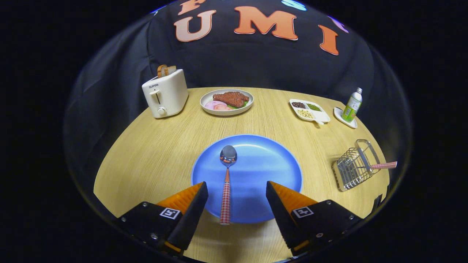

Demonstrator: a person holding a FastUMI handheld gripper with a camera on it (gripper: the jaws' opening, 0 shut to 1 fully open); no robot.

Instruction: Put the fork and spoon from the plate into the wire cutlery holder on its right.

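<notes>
one spoon [226, 175] is what we see on the blue plate [270, 164], bowl away from us, its checked handle reaching past the near rim between our fingers. our gripper [237, 190] is spread wide and holds nothing. right of the plate, the wire cutlery holder [353, 170] has a checked fork handle [384, 165] poking out of it.

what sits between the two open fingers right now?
In the gripper view, the spoon's checked handle lies on the blue plate between the open gripper's fingers, nearer the left one, untouched.
</notes>
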